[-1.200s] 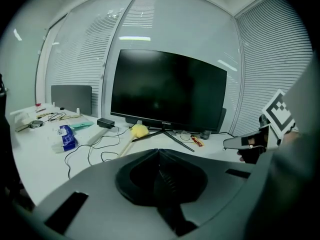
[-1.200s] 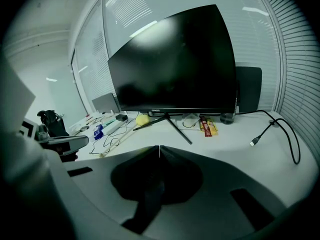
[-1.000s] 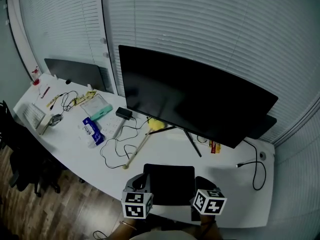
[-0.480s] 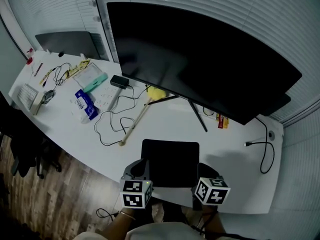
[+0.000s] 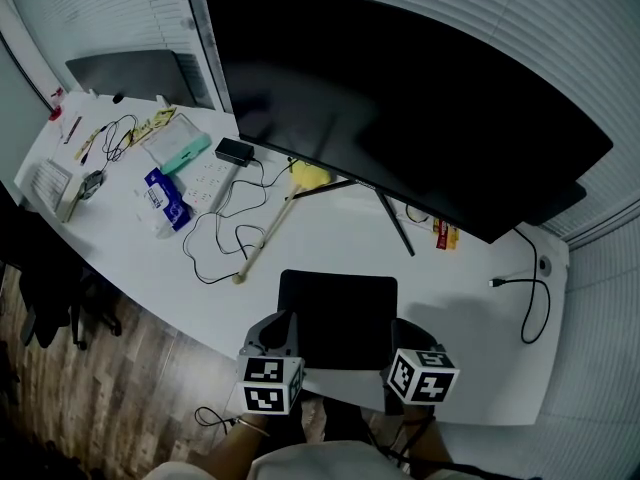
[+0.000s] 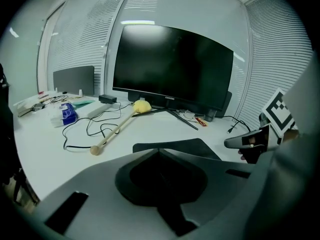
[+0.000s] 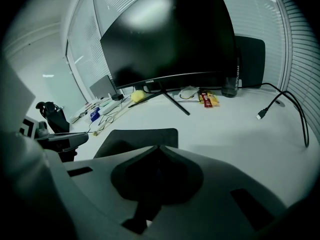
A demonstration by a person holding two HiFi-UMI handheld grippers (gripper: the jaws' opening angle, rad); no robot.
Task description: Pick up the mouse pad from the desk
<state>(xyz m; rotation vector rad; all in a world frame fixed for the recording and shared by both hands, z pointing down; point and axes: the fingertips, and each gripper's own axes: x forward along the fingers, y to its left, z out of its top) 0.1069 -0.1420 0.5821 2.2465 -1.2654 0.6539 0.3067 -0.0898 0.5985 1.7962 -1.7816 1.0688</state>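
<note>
The black mouse pad (image 5: 338, 306) lies flat on the white desk (image 5: 460, 368) near its front edge, in front of the monitor. My left gripper (image 5: 276, 332) sits at the pad's near left corner and my right gripper (image 5: 404, 332) at its near right corner. In the left gripper view the jaws of the left gripper (image 6: 159, 150) meet in a point, shut and holding nothing, with the pad (image 6: 197, 145) just beyond them. The right gripper (image 7: 158, 146) is likewise shut and holds nothing, and the pad (image 7: 142, 135) lies ahead to its left. Whether either tip touches the pad I cannot tell.
A large curved monitor (image 5: 400, 118) stands behind the pad on thin legs. To the left lie a wooden stick with a yellow head (image 5: 266, 236), a looped black cable (image 5: 212, 246), a blue packet (image 5: 160, 196) and a power adapter (image 5: 235, 151). Another cable (image 5: 530, 308) lies at the right.
Both grippers have sunk a little towards the desk and stay at the pad's near corners. The head camera has shifted, so the monitor fills more of the view. The jaws are unchanged.
</note>
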